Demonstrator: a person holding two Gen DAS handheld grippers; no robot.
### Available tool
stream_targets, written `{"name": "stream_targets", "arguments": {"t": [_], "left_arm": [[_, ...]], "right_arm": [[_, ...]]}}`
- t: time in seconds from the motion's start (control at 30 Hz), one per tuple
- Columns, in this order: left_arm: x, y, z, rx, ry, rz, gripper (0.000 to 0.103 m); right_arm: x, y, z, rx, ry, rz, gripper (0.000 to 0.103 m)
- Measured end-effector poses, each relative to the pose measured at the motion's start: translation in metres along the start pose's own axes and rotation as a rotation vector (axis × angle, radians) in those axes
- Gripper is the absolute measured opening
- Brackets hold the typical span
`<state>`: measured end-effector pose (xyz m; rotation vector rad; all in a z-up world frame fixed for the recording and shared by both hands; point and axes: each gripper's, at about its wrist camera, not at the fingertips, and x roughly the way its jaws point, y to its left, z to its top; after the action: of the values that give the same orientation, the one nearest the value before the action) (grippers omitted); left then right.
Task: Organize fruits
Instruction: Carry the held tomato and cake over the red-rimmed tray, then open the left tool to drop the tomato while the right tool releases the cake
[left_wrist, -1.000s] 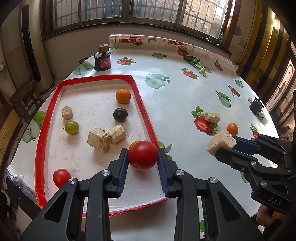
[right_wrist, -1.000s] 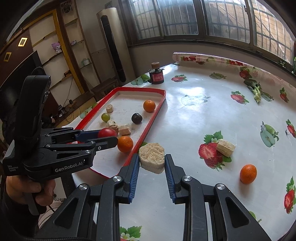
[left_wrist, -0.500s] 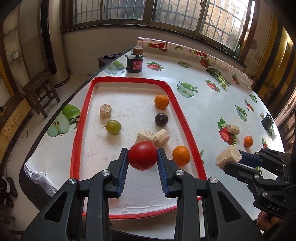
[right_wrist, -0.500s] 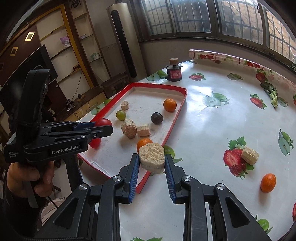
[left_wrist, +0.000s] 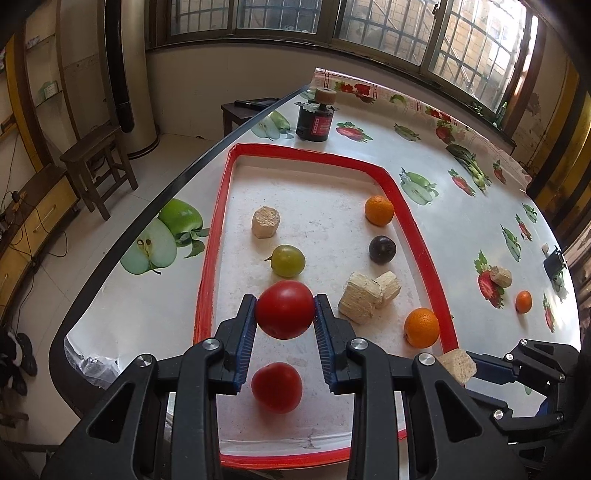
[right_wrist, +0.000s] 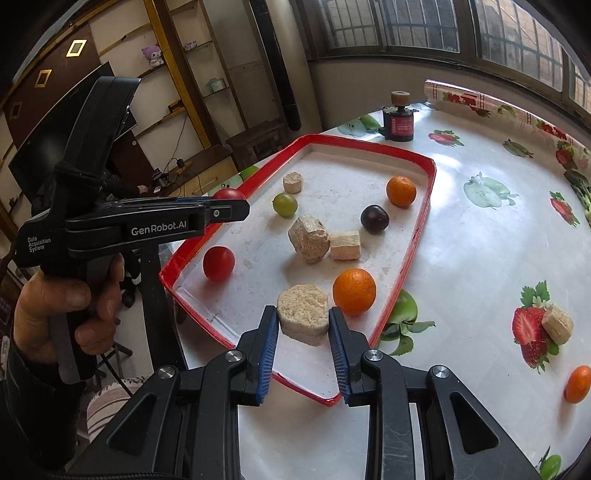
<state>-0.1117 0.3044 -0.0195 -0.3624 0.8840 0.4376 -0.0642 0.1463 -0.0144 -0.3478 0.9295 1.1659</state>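
Your left tool (left_wrist: 285, 309) grips a red tomato (left_wrist: 285, 308), your right tool (right_wrist: 303, 320) a pale wooden block (right_wrist: 303, 314); both have swung in over the red-rimmed tray (left_wrist: 424, 251), the block at its 5 o'clock corner. Release looks imminent.

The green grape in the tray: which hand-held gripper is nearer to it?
Left. The left hand-held gripper, clamping a red tomato, hangs just short of the green grape. The right hand-held gripper, gripping a beige block, sits at the tray's near corner, beyond an orange.
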Motion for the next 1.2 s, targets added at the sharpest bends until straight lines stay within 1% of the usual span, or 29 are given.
{"name": "stream_targets", "arguments": {"t": [0.43, 0.53, 0.7, 0.77, 0.8, 0.83, 0.87, 0.93, 1.03, 1.2], "left_arm": [[0.028, -0.004, -0.002, 0.013, 0.064, -0.004, 0.029], [0.032, -0.003, -0.003, 0.008, 0.081, 0.000, 0.029], [0.032, -0.005, -0.004, 0.003, 0.092, 0.009, 0.029], [0.029, -0.006, -0.004, 0.002, 0.088, 0.007, 0.036], [0.027, -0.007, -0.003, 0.003, 0.079, 0.011, 0.048], [0.024, -0.008, -0.003, 0.006, 0.067, 0.016, 0.058], [0.021, -0.009, -0.003, 0.009, 0.056, 0.021, 0.059], [0.017, -0.012, -0.002, 0.014, 0.047, 0.023, 0.059], [0.011, -0.016, -0.001, 0.018, 0.038, 0.018, 0.059], [0.002, -0.025, -0.001, 0.028, 0.022, 0.000, 0.059]], "right_arm": [[0.025, -0.004, 0.000, 0.007, 0.054, 0.007, 0.028], [0.028, -0.006, -0.001, 0.015, 0.063, 0.011, 0.031], [0.025, -0.009, -0.001, 0.026, 0.053, 0.010, 0.032], [0.022, -0.009, -0.002, 0.028, 0.048, 0.010, 0.037], [0.020, -0.010, -0.003, 0.030, 0.044, 0.010, 0.039], [0.017, -0.009, -0.003, 0.031, 0.039, 0.007, 0.044], [0.014, -0.010, -0.004, 0.031, 0.033, 0.005, 0.049], [0.006, -0.011, -0.006, 0.032, 0.016, 0.001, 0.051], [-0.007, -0.015, -0.009, 0.044, -0.005, -0.005, 0.051], [-0.031, -0.031, -0.017, 0.077, -0.037, -0.039, 0.052]]}}
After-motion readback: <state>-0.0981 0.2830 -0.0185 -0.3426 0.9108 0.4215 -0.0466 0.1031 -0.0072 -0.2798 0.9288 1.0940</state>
